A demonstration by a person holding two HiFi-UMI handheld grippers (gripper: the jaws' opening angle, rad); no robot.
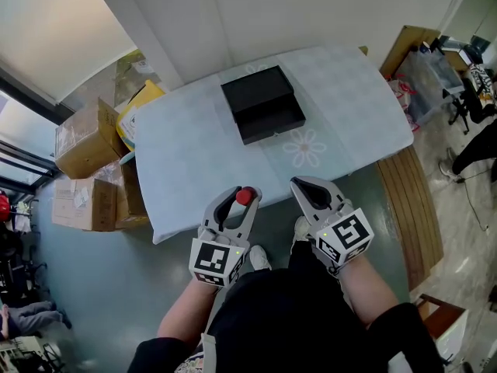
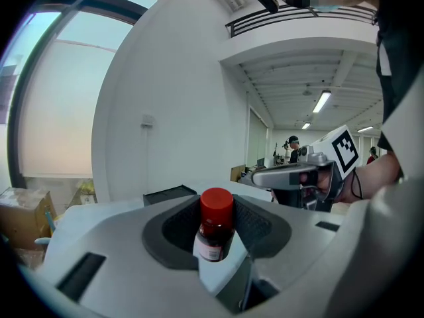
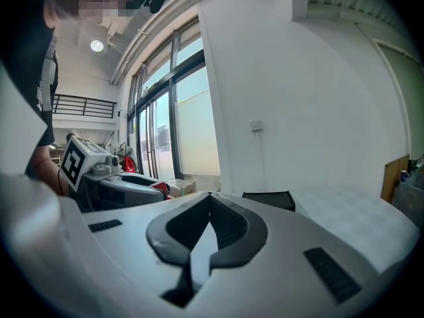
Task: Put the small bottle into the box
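Observation:
My left gripper (image 1: 242, 198) is shut on a small brown bottle with a red cap (image 1: 245, 196), held in front of the near edge of the table. In the left gripper view the bottle (image 2: 214, 227) stands upright between the jaws. The black open box (image 1: 262, 103) sits on the table's far middle, and shows small beyond the jaws as the box (image 2: 170, 194) and the box (image 3: 268, 199). My right gripper (image 1: 308, 190) hangs beside the left one, shut with nothing in it (image 3: 209, 234).
The table (image 1: 349, 99) has a pale blue checked cloth with a flower print. Cardboard boxes (image 1: 85, 169) are stacked on the floor at the left. A wooden bench (image 1: 408, 208) runs along the table's right side, with a clear bin (image 1: 427, 80) behind it.

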